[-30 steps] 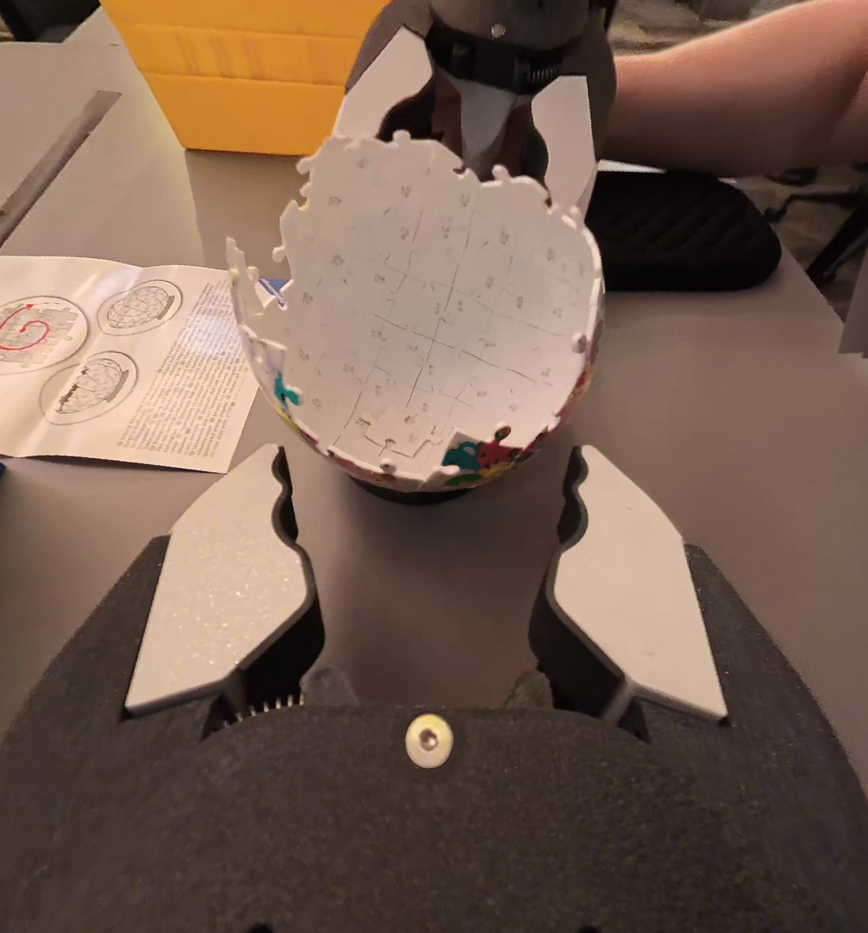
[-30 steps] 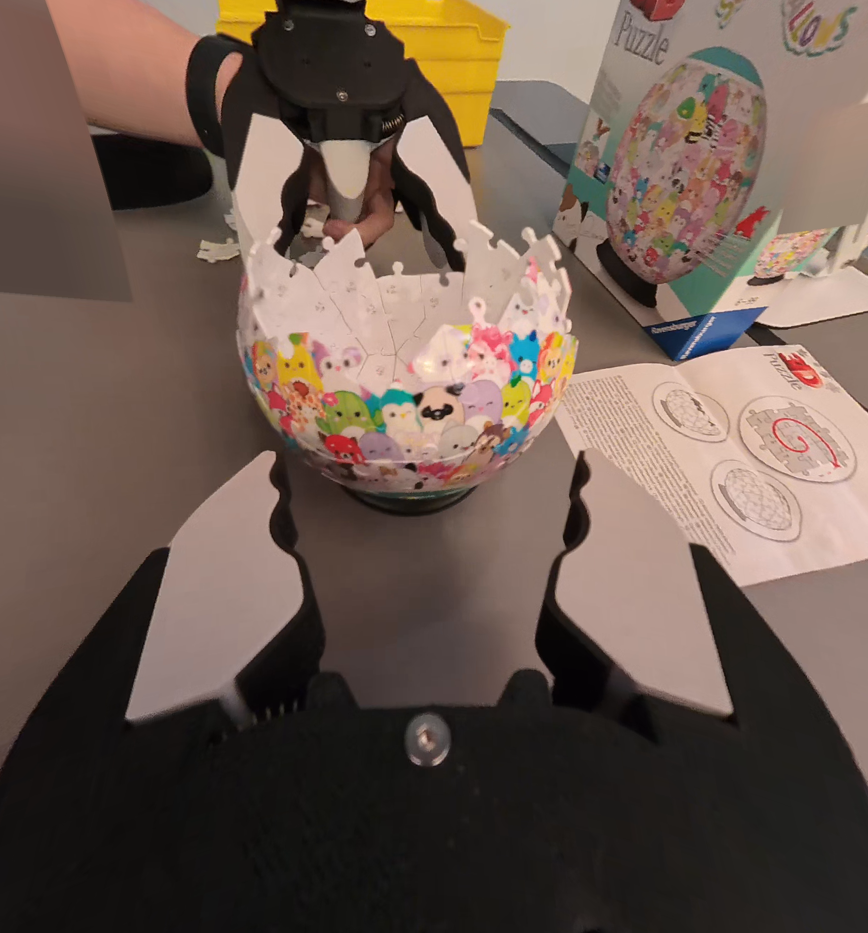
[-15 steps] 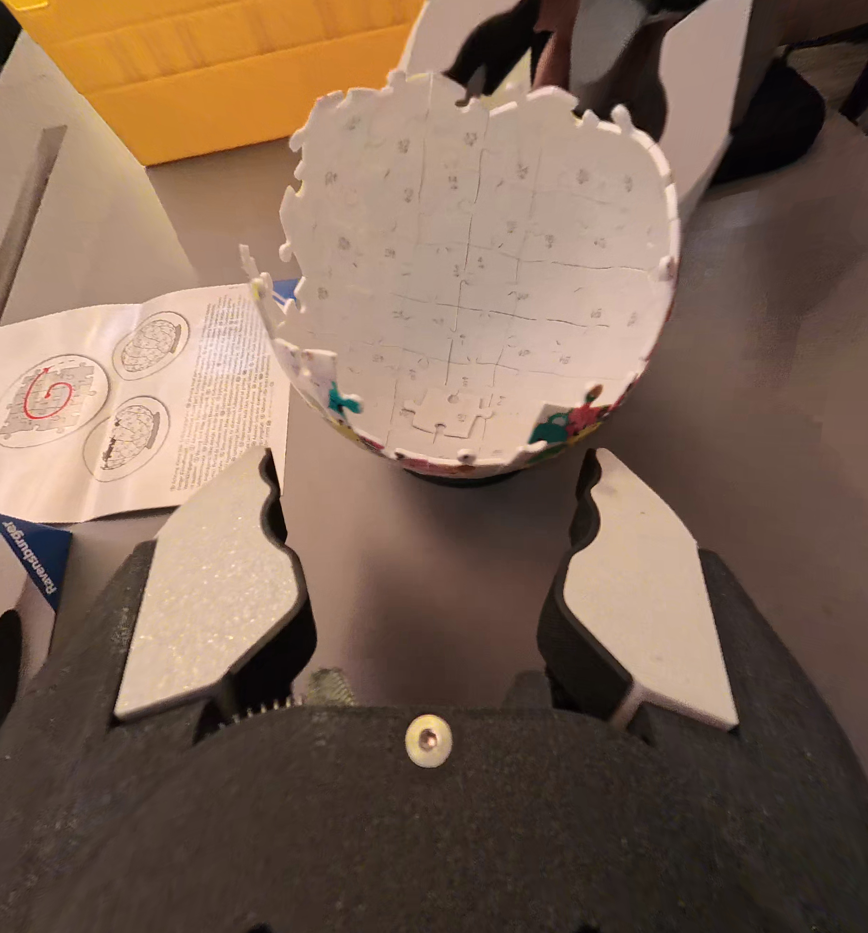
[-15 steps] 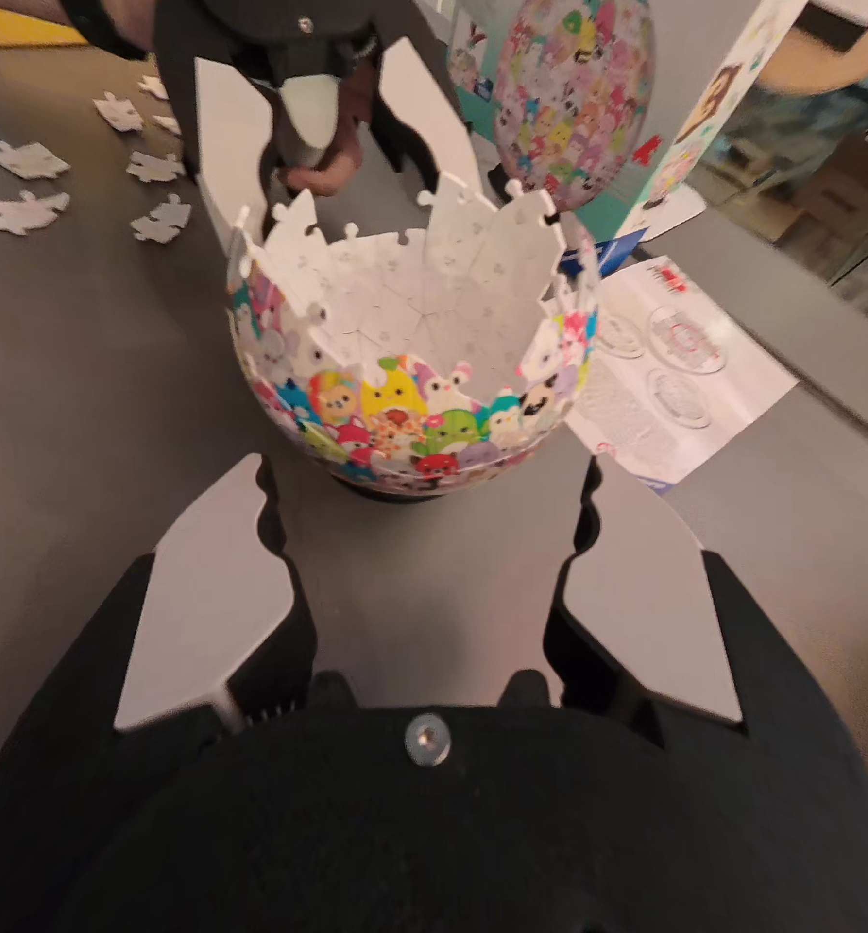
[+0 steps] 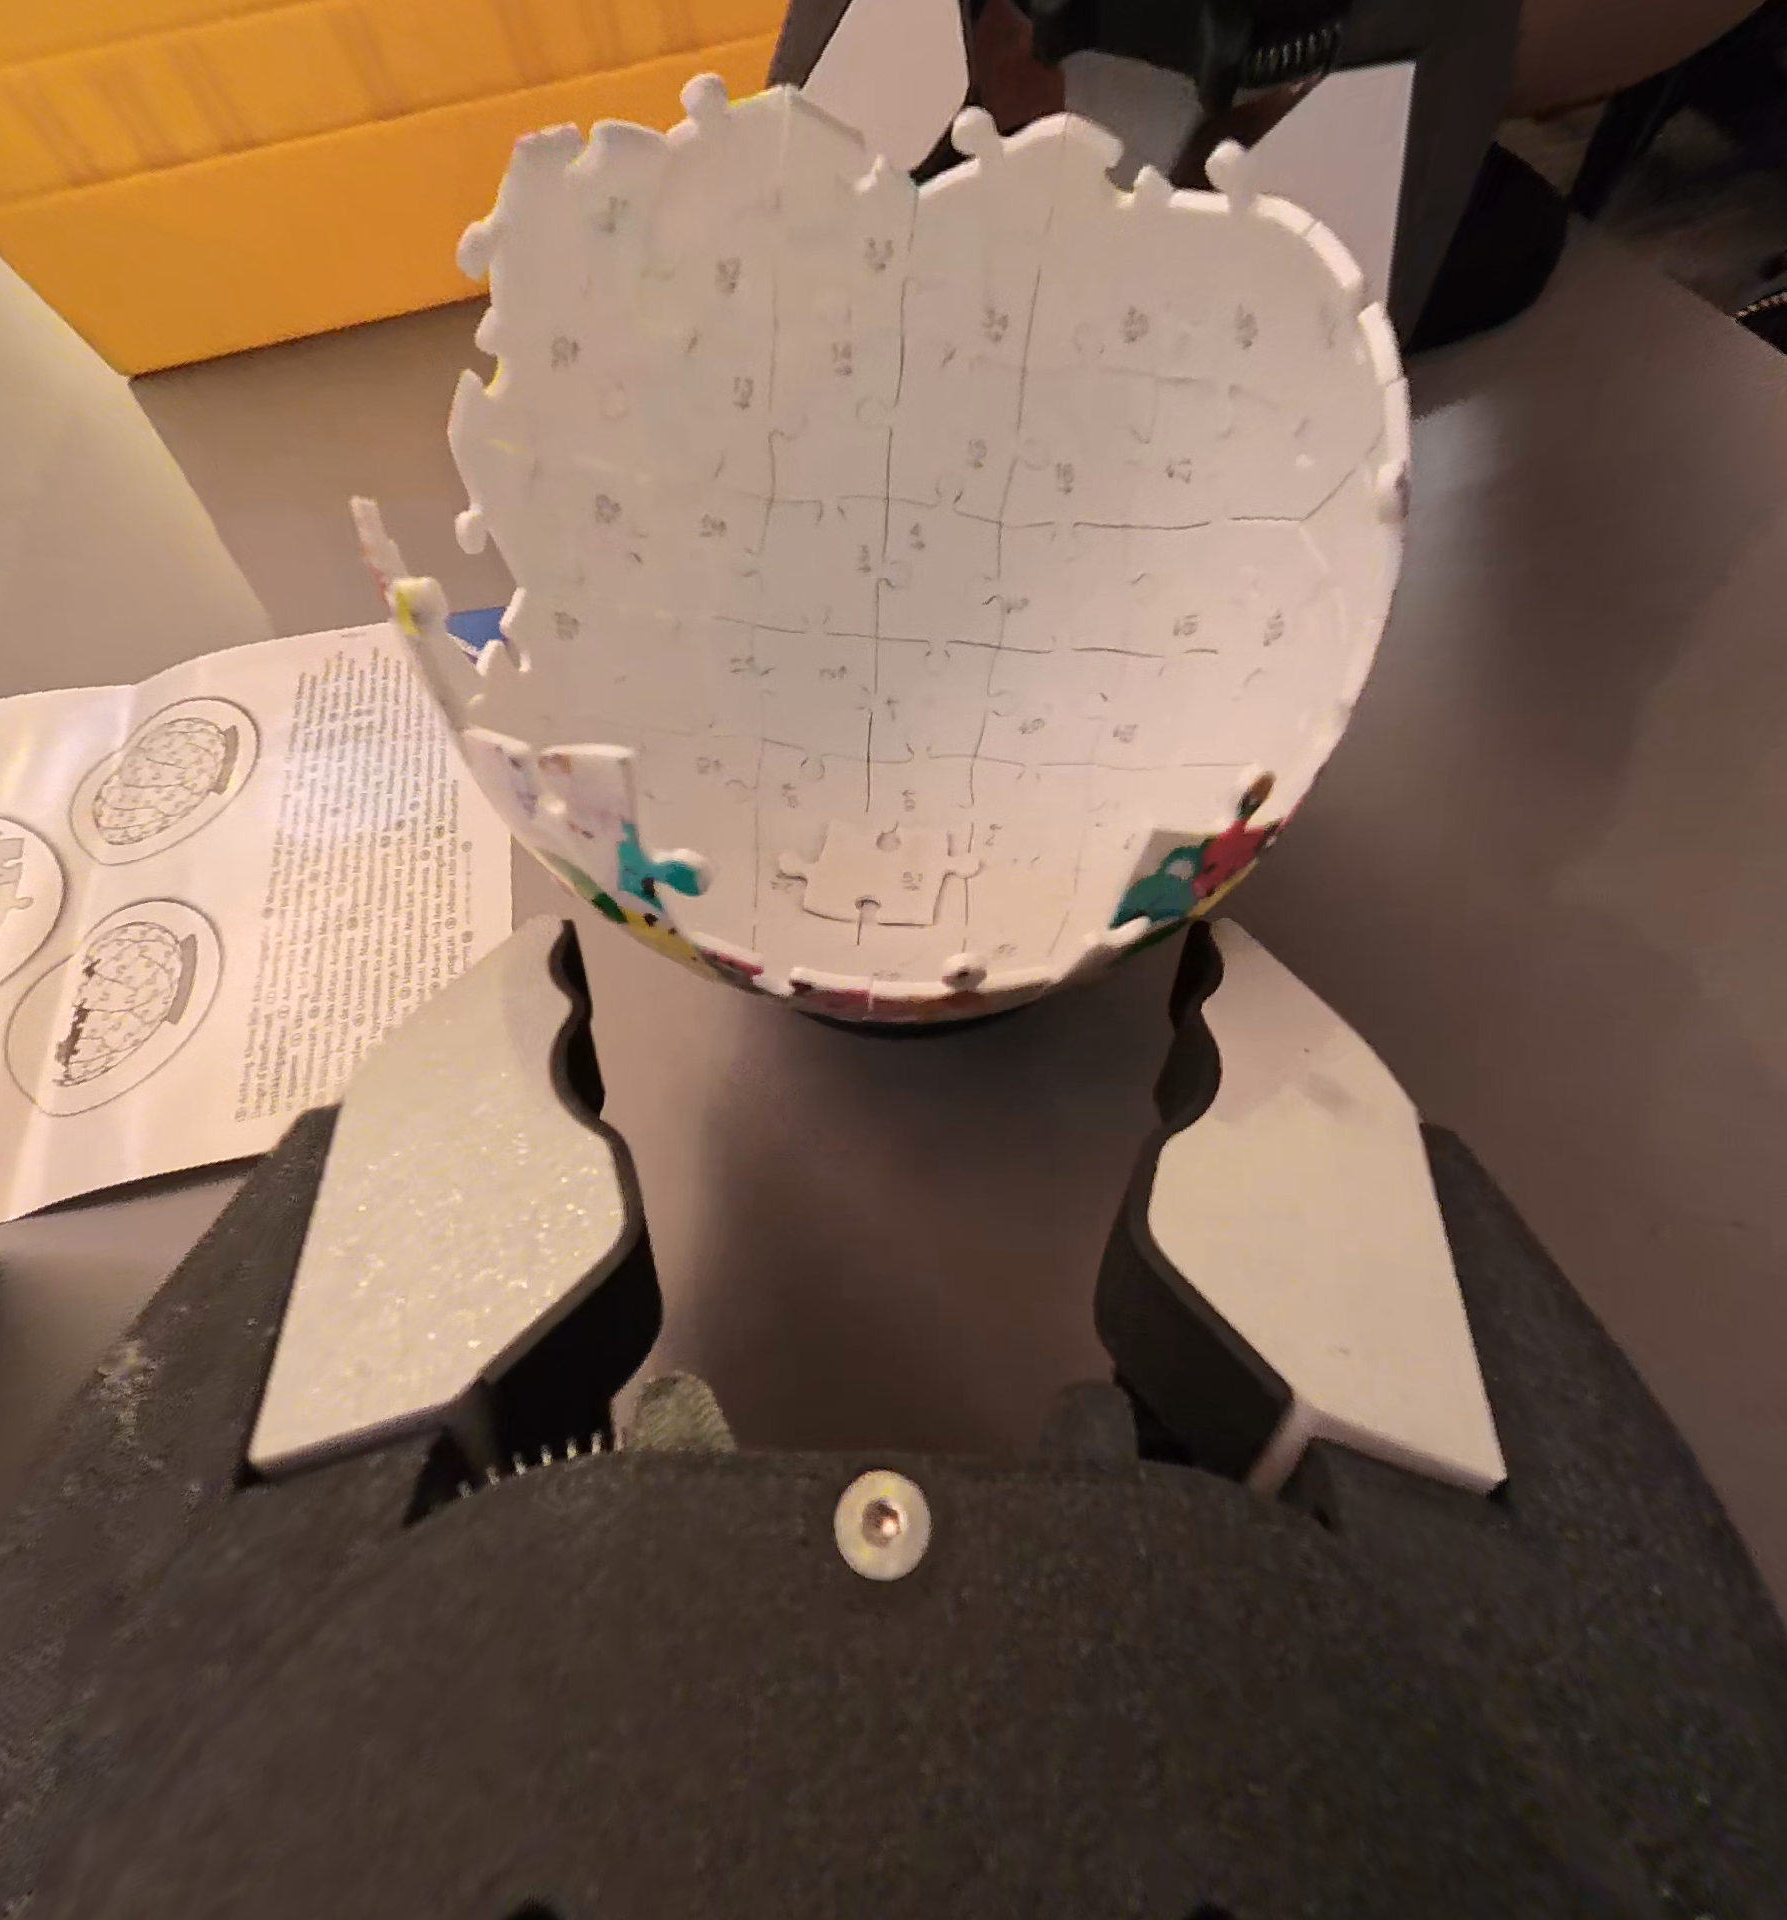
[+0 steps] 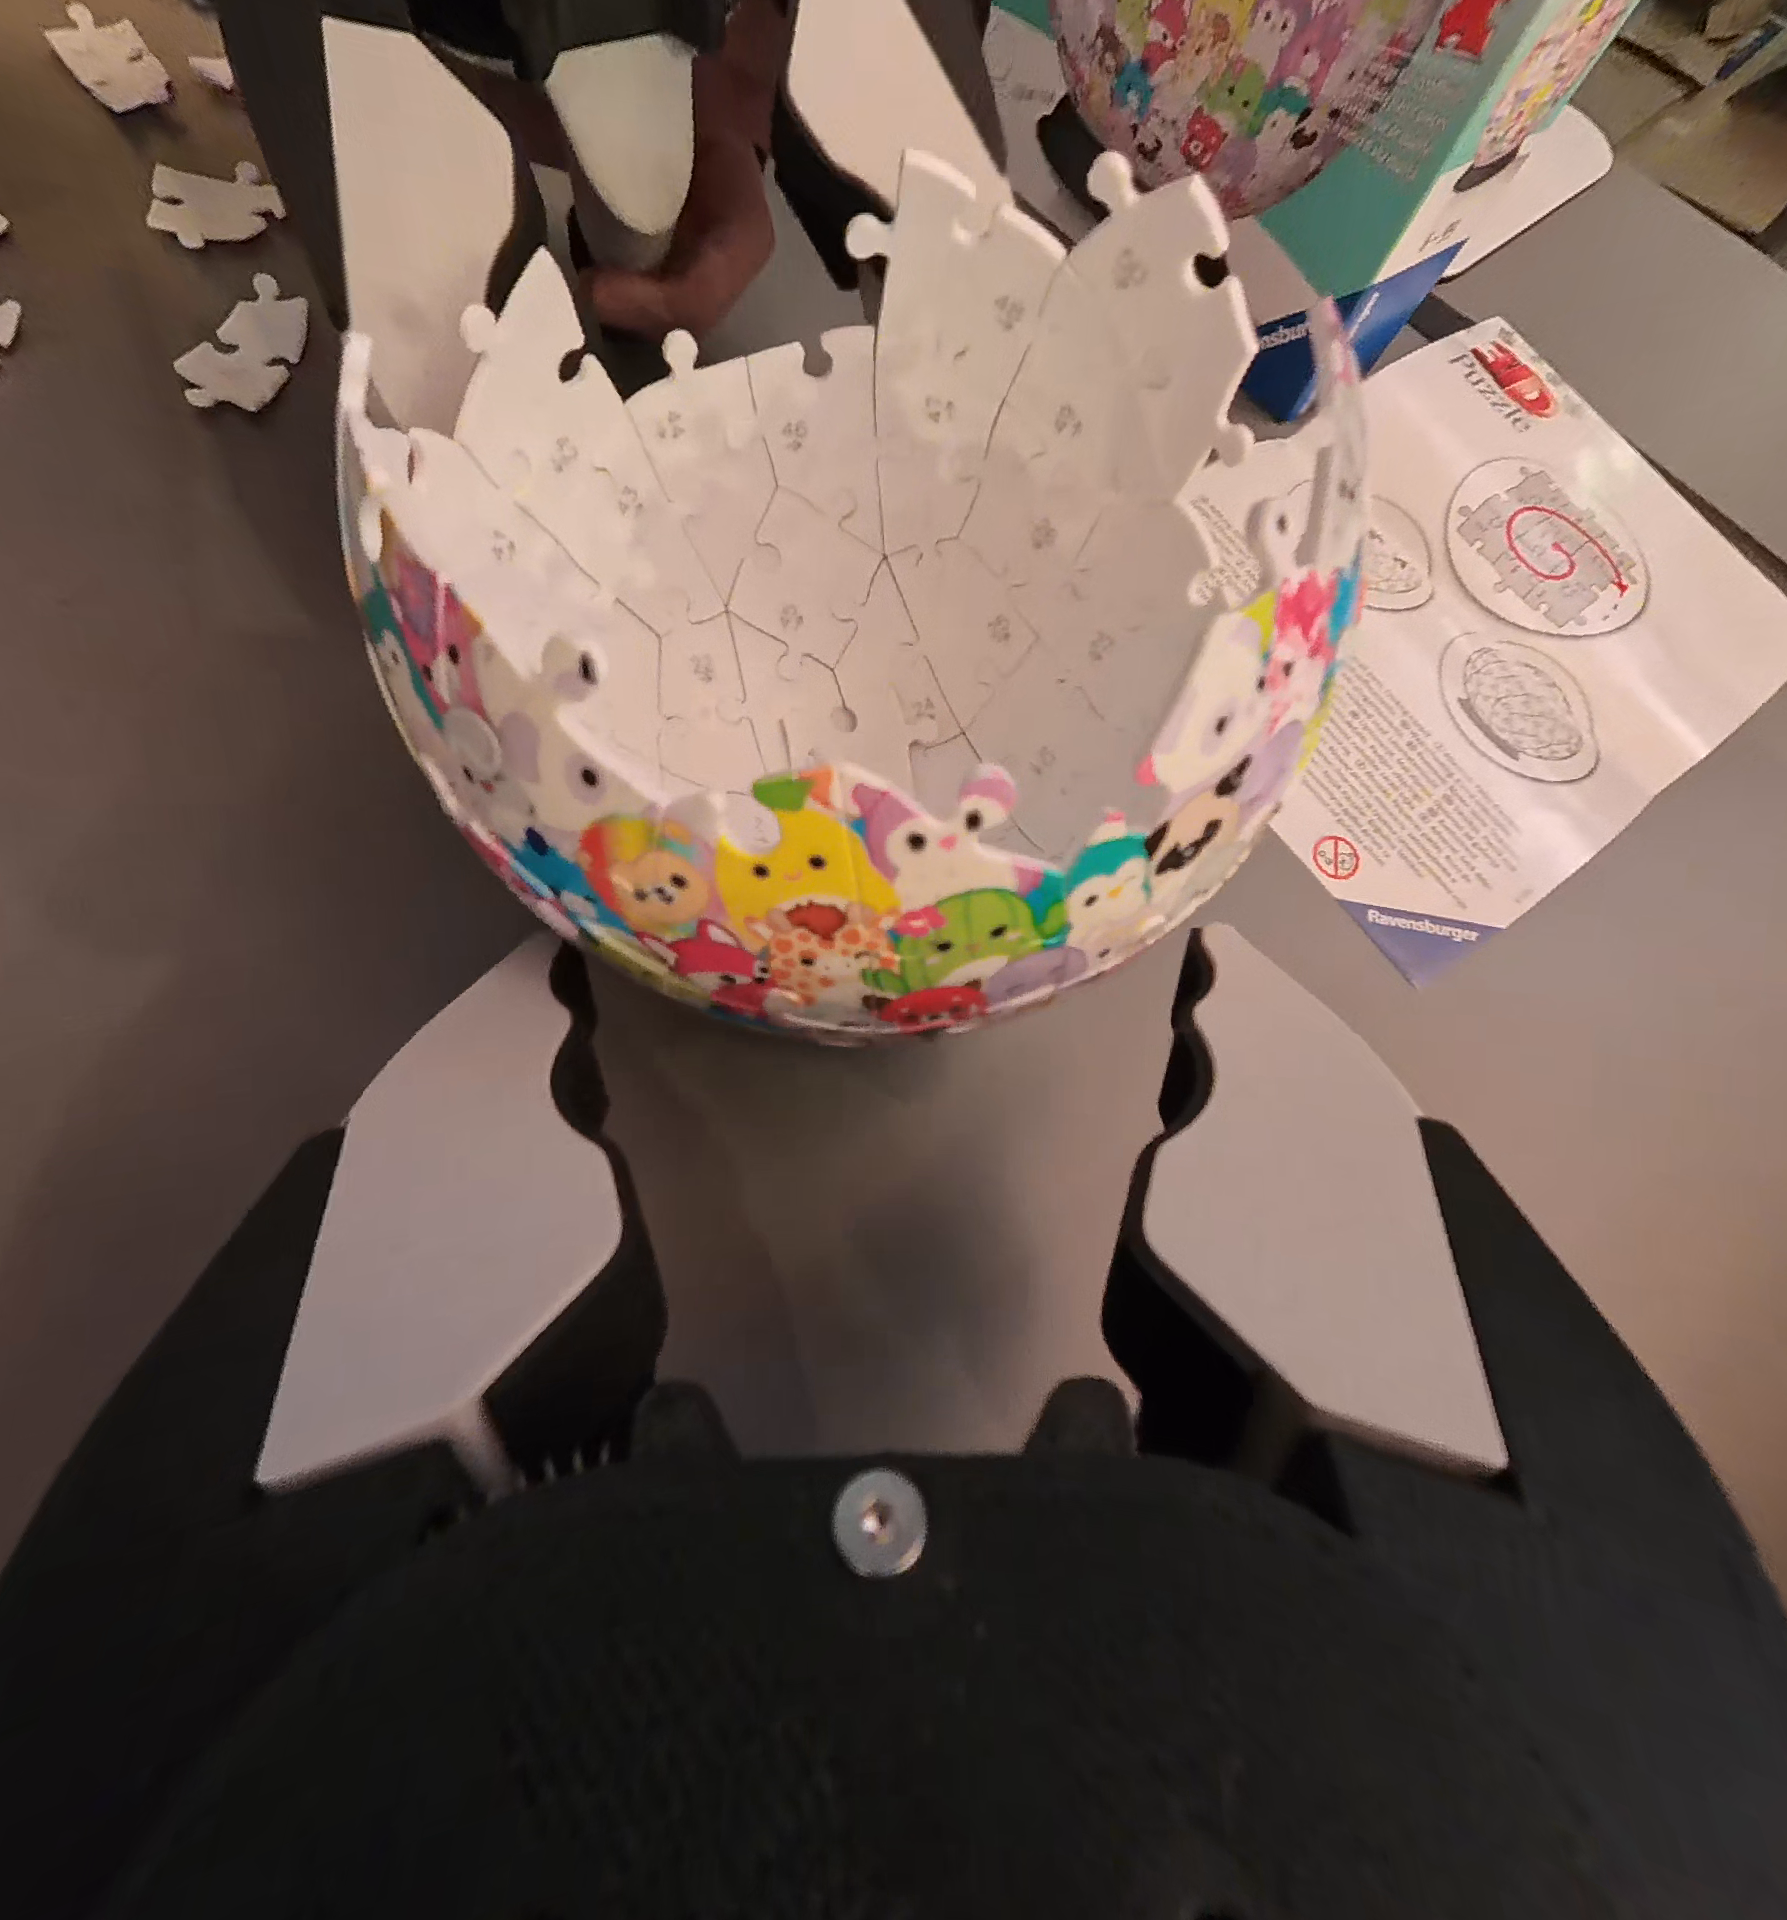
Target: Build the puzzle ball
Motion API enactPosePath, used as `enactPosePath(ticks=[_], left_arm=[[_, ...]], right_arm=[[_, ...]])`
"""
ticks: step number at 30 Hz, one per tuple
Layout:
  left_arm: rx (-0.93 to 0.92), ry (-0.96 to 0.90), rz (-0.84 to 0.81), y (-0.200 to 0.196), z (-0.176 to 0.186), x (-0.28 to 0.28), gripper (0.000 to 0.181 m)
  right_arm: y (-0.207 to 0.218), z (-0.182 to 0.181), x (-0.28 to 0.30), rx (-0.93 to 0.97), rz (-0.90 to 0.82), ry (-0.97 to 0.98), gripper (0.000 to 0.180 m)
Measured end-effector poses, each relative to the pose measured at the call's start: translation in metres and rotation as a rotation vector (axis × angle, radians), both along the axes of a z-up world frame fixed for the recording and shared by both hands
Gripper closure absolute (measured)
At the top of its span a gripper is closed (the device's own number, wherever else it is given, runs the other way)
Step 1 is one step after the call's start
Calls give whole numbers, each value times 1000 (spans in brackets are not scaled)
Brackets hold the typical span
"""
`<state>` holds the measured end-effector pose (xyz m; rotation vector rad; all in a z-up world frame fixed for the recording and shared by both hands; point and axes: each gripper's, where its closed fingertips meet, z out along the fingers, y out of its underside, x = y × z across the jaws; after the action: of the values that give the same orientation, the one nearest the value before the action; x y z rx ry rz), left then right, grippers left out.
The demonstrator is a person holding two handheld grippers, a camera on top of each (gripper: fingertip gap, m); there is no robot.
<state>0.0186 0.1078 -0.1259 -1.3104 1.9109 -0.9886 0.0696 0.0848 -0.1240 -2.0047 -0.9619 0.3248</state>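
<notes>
Both views: the left gripper [image 5: 884,997] and right gripper [image 6: 878,997] stand spread and empty, just short of the half-built puzzle ball [image 6: 847,665] on its dark stand mid-table [image 6: 141,727]. The open shell holds nothing. Risk, by judgement: closing on its jagged rim could spring joints; loose pieces [image 6: 245,353] lie toward the far-left edge.

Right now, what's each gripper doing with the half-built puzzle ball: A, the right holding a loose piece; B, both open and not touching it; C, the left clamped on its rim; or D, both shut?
B: the left gripper and right gripper both have their fingers spread with only bare table between them, just short of the puzzle ball.
</notes>
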Motion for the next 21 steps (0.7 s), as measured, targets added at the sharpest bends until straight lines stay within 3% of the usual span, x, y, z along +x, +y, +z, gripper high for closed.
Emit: enactPosePath(ticks=[12,21], left_arm=[[-177,-58,69,-14,26,1,77],[-520,-173,265,-64,65,0,77]], right_arm=[[-9,18,-5,-154,95,117,75],[-55,57,-3,-545,250,48,74]])
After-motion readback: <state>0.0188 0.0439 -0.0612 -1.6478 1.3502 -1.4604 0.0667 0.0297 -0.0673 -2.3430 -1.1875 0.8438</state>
